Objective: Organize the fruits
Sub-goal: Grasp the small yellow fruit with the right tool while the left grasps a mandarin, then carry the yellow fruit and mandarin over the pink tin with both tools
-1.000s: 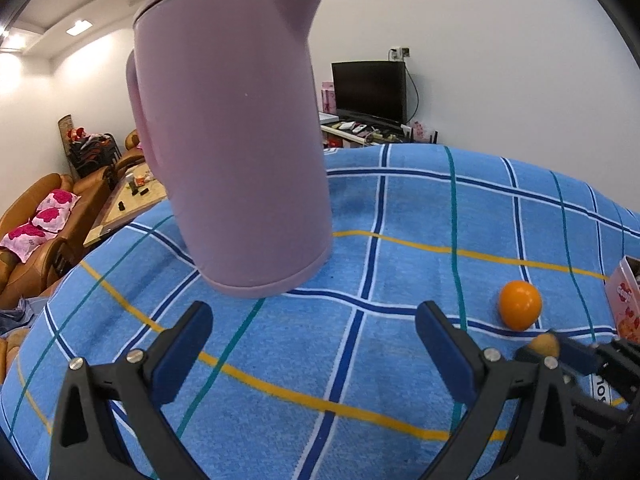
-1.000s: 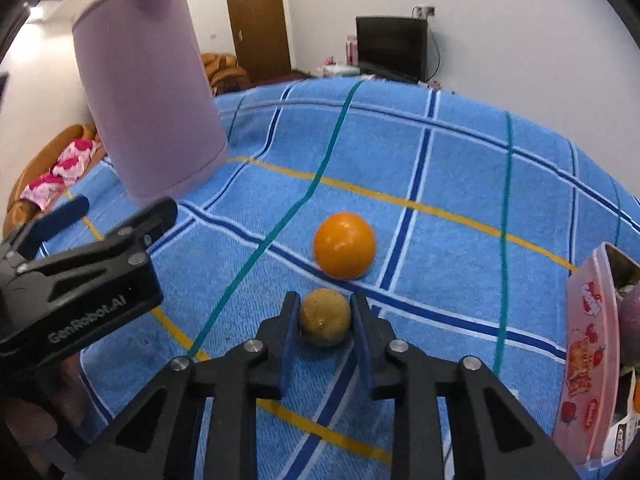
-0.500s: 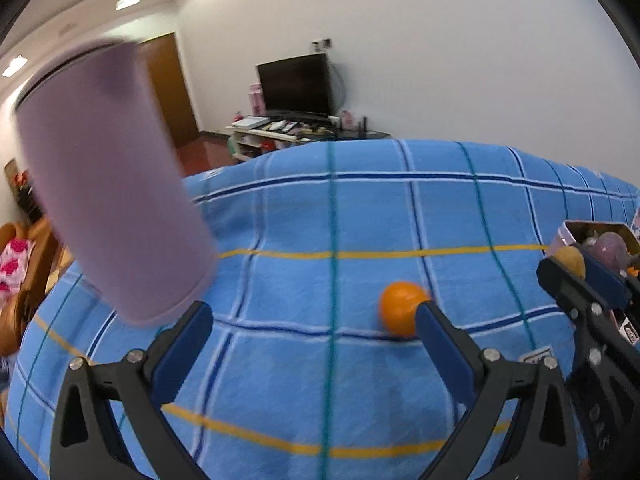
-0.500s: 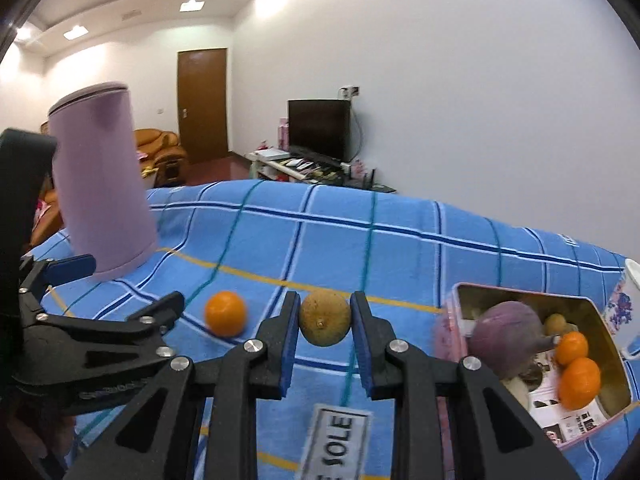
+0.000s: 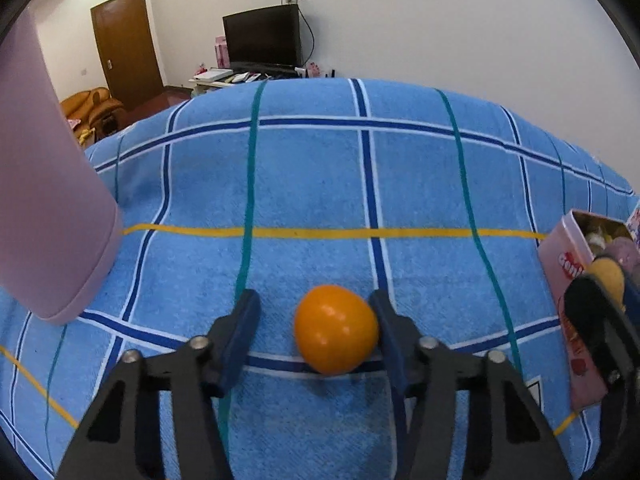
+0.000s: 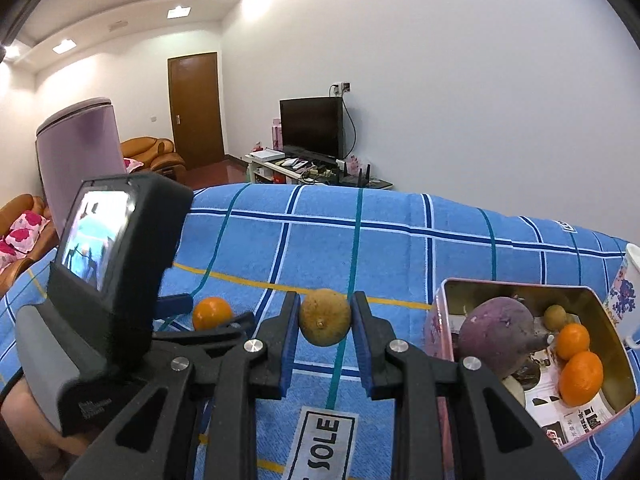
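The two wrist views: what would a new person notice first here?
In the left wrist view, the round orange fruit lies on the blue checked cloth, between the open fingers of the left claw. In the right wrist view, the right claw grips a brownish-yellow round fruit, beside the pink metal tin that already holds fruit. A tall lilac kettle stands at the left.

A: Light?
B: Bright, even. Recessed ceiling lamps [image 6: 178, 11] up left of the right tool, glow spread on the white wall [image 6: 460, 80].
A: Shadows?
B: Soft only, small one under the orange [image 5: 335, 329] between the left tool's fingers.
A: Sharpness?
B: Centre crisp. Purple jug [image 5: 44, 200] far left soft, w/ slight blur. Strong fisheye: cloth [image 5: 320, 184] lines bow, black corners. Glare on camera screen [image 6: 94, 236].
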Motion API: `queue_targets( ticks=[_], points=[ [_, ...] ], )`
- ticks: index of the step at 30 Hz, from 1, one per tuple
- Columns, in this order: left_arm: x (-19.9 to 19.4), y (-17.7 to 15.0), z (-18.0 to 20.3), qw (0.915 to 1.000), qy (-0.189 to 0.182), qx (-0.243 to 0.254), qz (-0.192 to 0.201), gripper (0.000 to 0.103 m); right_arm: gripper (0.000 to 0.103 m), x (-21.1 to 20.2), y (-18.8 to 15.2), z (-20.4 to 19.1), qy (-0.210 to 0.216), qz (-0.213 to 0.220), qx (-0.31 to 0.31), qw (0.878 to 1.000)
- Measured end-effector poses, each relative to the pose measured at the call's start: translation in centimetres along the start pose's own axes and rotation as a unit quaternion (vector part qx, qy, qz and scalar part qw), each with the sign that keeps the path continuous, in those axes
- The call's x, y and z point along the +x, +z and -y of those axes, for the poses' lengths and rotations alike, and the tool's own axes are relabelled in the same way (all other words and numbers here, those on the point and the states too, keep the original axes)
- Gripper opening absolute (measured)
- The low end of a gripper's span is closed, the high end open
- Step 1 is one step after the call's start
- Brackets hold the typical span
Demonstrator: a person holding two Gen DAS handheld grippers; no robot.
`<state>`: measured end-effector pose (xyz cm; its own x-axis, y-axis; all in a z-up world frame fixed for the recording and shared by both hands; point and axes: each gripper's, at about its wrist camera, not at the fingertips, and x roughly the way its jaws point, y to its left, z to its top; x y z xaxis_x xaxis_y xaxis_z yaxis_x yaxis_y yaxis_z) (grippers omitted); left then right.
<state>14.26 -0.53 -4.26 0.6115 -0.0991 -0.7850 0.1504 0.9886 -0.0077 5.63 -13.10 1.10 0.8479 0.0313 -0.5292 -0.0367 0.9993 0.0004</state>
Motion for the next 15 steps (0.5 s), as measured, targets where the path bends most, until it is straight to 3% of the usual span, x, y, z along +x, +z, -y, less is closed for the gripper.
queue_targets(
  ticks=[2,3,8,15],
  points=[
    [0.0,-0.1,-0.1,1.0,-0.009,-0.002,0.001,0.04,0.028,0.0,0.0,0.1,0.002,-0.001,-0.002,1.0],
    [-0.2,-0.2,-0.2,0.9999,-0.014,-0.005,0.003,0.038,0.028,0.0,0.0,0.0,0.002,0.0,-0.003,1.0],
    [-2.0,-1.0,-1.6,0.9984,-0.009,-0.038,0.042,0.038,0.028,-0.7,-0.1,-0.1,0.006,0.022,-0.005,1.0],
    [-6.2,-3.0,-1.6,0.989,0.042,-0.039,0.136,0.038,0.028,-1.6,-0.2,-0.7,0.021,0.049,-0.013,0.998]
  ],
)
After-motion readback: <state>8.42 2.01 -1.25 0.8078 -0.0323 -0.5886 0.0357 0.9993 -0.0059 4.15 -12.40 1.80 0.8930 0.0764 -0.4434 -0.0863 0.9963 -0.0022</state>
